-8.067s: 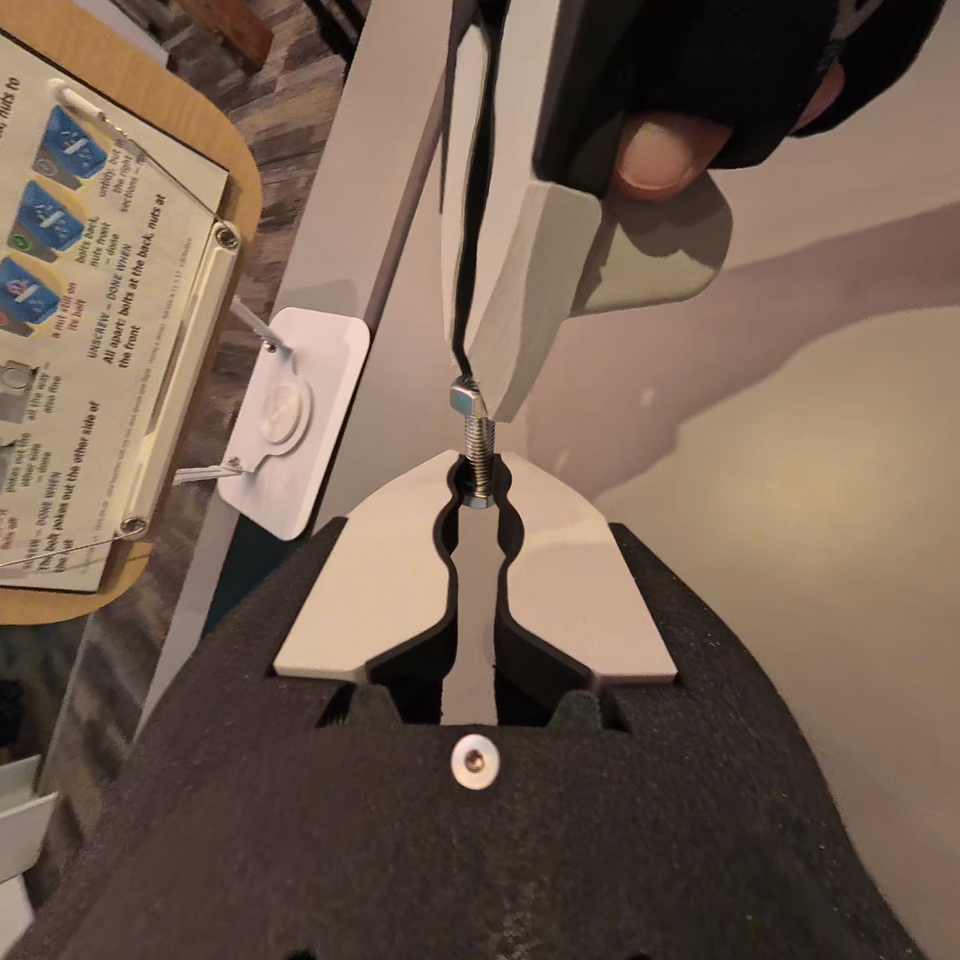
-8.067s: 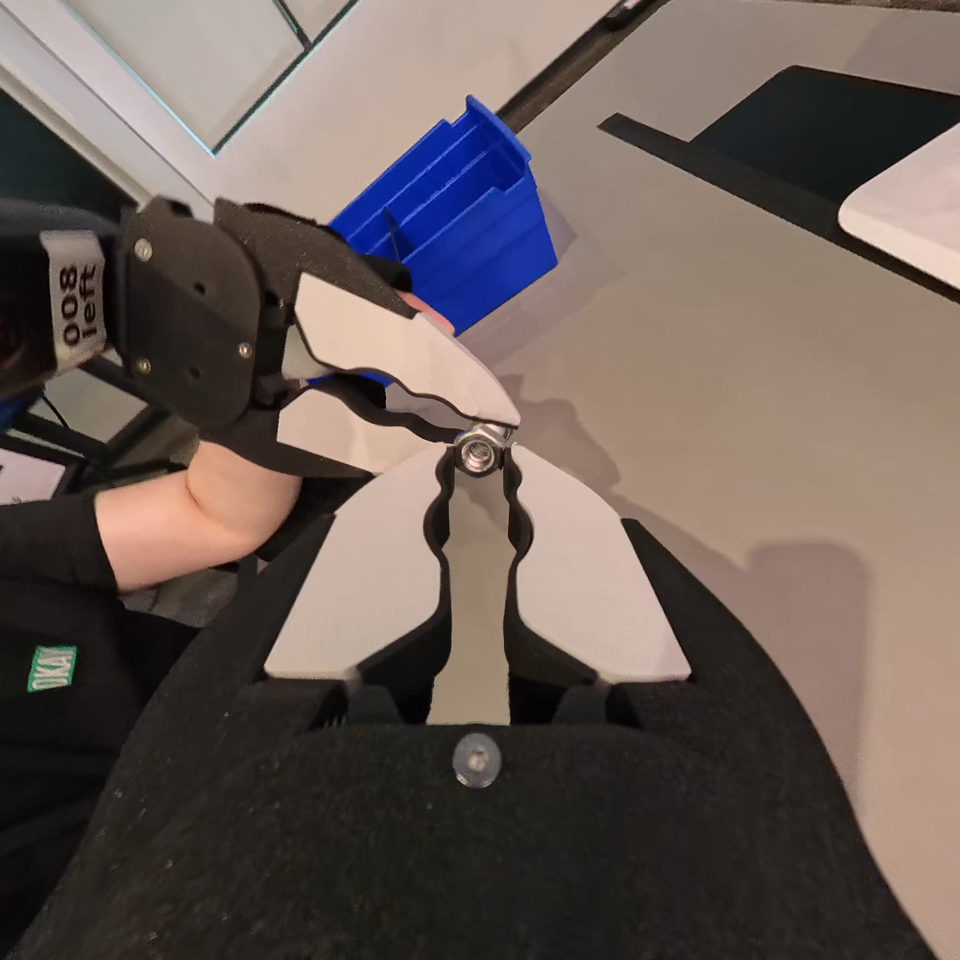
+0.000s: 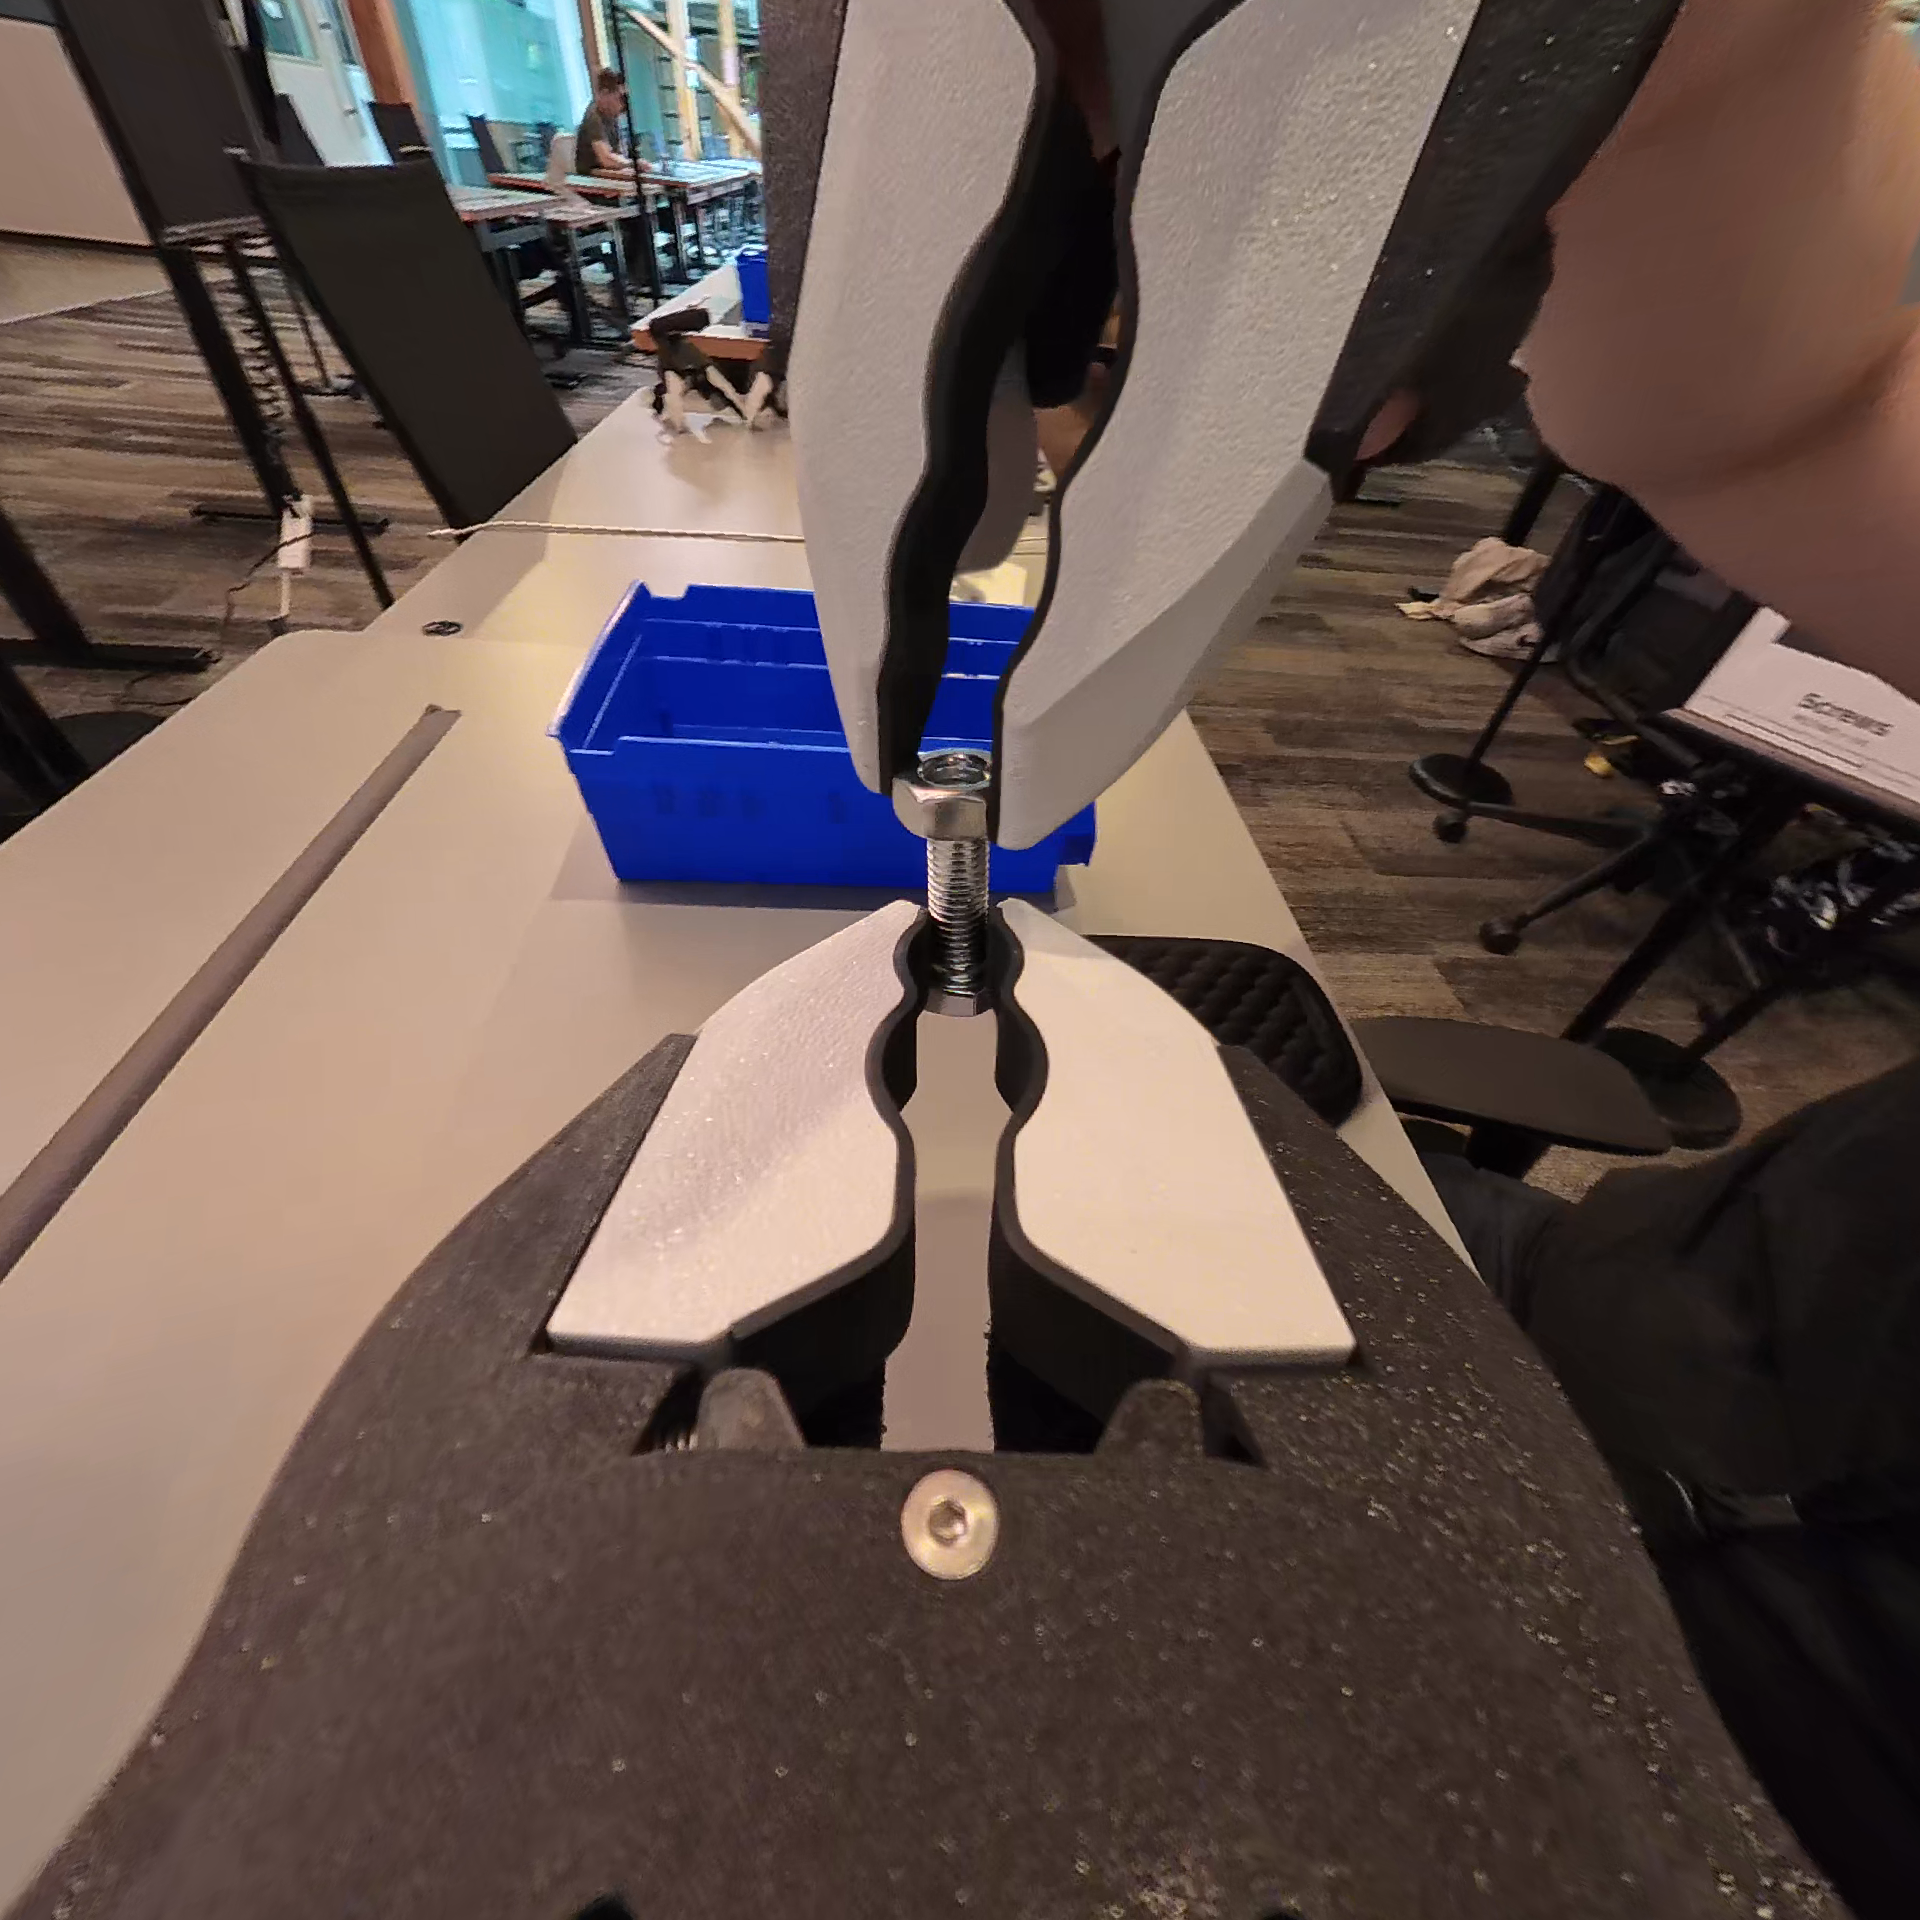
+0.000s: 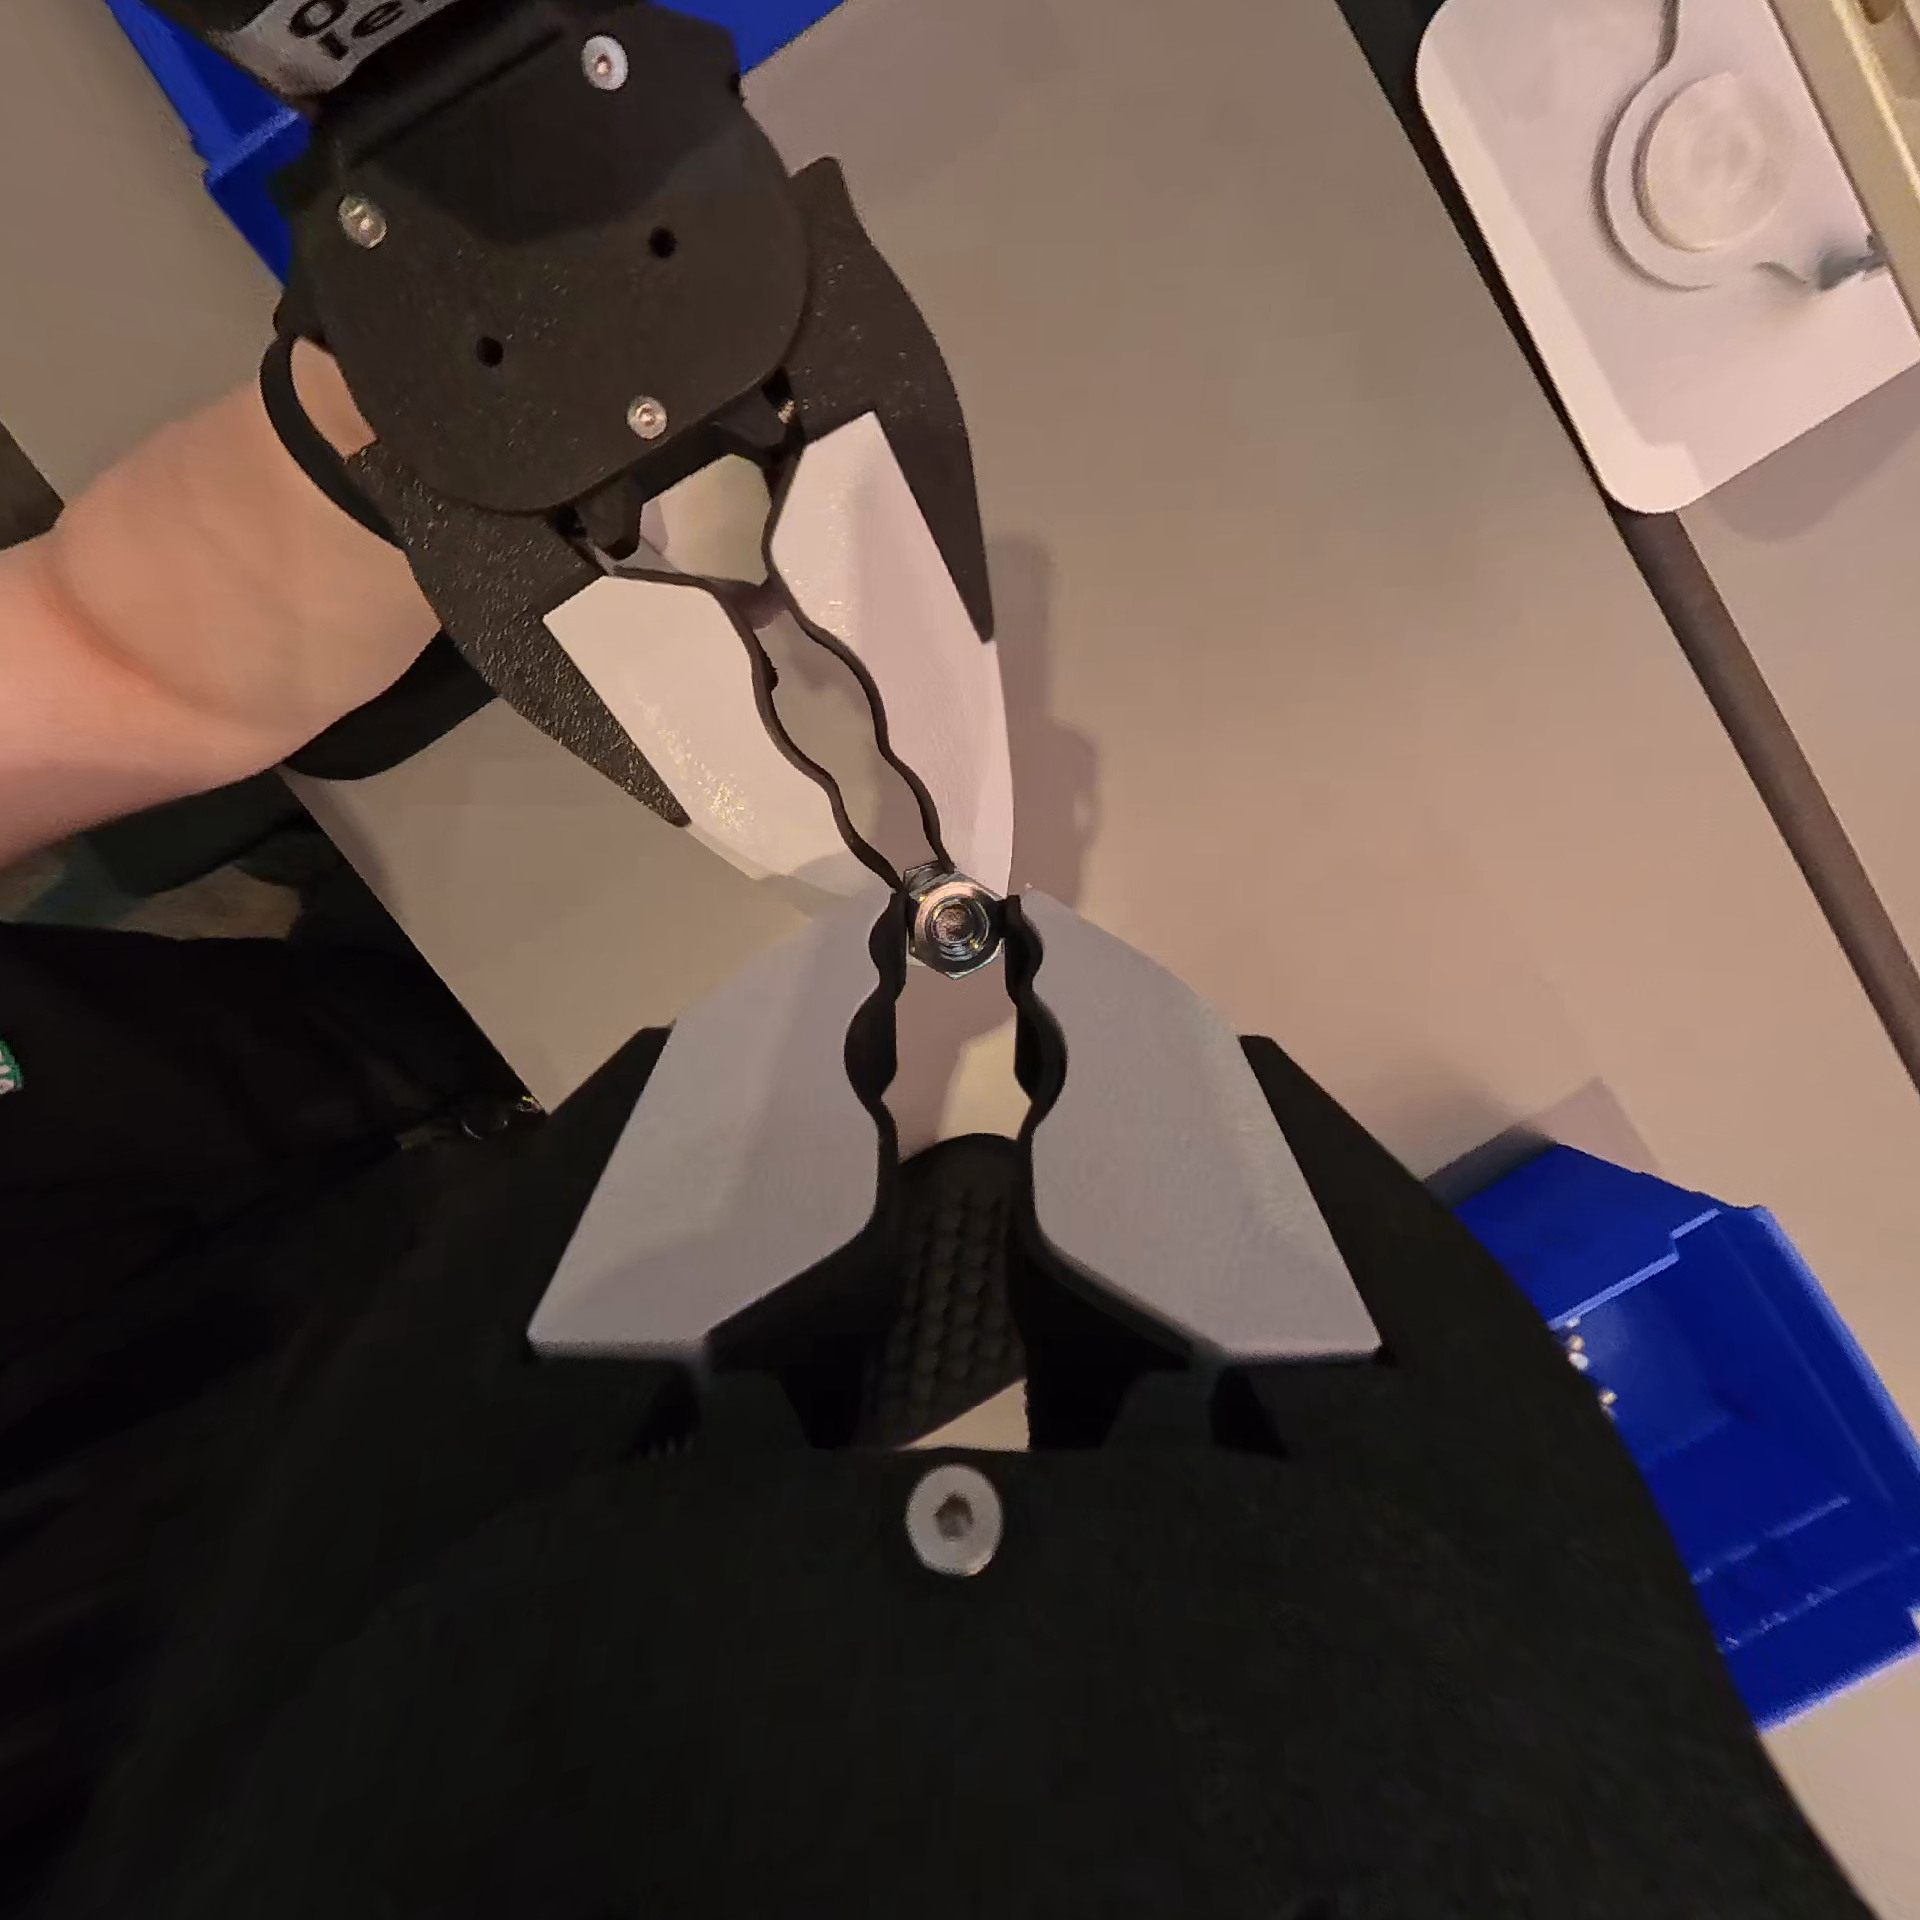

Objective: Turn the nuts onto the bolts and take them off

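A silver bolt (image 3: pixel 958 894) stands upright between my two grippers, above the grey table (image 3: pixel 312 935). My left gripper (image 3: pixel 961 940) is shut on the bolt's lower end, with the hex head (image 3: pixel 961 1000) just behind its fingertips. My right gripper (image 3: pixel 948 816) comes down from above and is shut on the hex nut (image 3: pixel 943 795) at the bolt's top end. In the right wrist view the nut (image 4: pixel 951 925) faces the camera between the tips of my right gripper (image 4: pixel 951 920). There my left gripper (image 4: pixel 956 881) reaches in from the upper left, and the bolt's shank is hidden behind the nut.
A blue bin (image 3: pixel 727 769) sits on the table just beyond the bolt, and it also shows in the right wrist view (image 4: pixel 1714 1403). A white stand base (image 4: pixel 1683 239) lies across a dark groove in the table. Black office chairs (image 3: pixel 1507 1081) stand off the table's right edge. Both grippers' tips are close together, under 4 cm apart.
Both grippers have kept their hold on the bolt and nut but have swung round. The left view now faces the blue bin, and the right gripper comes in from straight above.
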`<state>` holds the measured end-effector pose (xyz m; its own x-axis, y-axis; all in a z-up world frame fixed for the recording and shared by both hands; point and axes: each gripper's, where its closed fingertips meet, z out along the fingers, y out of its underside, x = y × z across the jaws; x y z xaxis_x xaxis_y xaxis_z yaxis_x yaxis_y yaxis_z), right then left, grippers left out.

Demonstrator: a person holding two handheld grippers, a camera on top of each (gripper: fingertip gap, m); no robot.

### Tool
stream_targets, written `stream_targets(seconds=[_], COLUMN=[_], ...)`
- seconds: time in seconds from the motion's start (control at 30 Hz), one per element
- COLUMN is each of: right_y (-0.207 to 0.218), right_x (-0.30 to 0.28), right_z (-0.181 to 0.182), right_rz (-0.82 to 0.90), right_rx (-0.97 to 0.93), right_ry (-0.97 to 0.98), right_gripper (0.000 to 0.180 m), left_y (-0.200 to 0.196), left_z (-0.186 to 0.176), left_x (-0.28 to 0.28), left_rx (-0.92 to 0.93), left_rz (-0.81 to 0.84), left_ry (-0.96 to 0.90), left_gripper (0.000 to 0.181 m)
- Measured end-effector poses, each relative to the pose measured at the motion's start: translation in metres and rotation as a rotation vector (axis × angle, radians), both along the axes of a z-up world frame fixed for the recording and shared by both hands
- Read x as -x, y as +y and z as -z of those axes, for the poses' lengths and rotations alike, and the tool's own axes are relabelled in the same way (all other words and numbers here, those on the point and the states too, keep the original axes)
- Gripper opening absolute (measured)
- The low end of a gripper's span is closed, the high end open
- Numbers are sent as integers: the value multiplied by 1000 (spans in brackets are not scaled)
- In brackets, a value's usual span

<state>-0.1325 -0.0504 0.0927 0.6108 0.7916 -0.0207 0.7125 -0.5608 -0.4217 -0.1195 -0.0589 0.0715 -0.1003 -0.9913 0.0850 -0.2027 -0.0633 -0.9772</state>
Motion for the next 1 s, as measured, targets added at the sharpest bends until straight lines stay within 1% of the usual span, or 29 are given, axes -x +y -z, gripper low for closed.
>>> stream_targets(seconds=[0.17, 0.27, 0.37, 0.47, 0.53, 0.57, 0.67, 0.7, 0.73, 0.87, 1.0], right_y=[4, 2, 2, 1, 0, -2, -30, -38, -44, -51, -60], right_x=[-1, 1, 2, 6, 2, -1, -4, -5, -4, 5, 9], right_z=[-1, 0, -1, -12, -21, -24, -25, -23, -22, -19, -12], right_rz=[44, 4, -44, -114, -212, -287, -645, -729, -783, -823, -851], right_rx=[3, -12, -35, -82, -131, -145, -166, -166, -166, -154, -89], right_ry=[14, -3, -25, -14, -53, -77, -101, -94, -80, -22, -7], right_gripper=[18, 19, 26, 28, 30, 30, 37, 33, 33, 30, 28], left_y=[3, -1, -6, -10, -16, -20, -35, -40, -44, -58, -62], left_z=[-1, -3, -5, -4, -3, -2, -2, -3, -3, -5, -6], left_x=[-1, 0, 1, 2, 4, 5, 9, 10, 11, 13, 13], left_rx=[-3, 8, 17, 19, 24, 23, 22, 19, 15, 10, -7], left_rz=[-29, 1, 29, 64, 113, 144, 239, 268, 288, 364, 375], left_ry=[5, -10, -21, -18, -18, -19, -26, -30, -35, -43, -43], left_gripper=[9, 9, 9, 9, 9, 9, 9, 9, 9, 9, 9])
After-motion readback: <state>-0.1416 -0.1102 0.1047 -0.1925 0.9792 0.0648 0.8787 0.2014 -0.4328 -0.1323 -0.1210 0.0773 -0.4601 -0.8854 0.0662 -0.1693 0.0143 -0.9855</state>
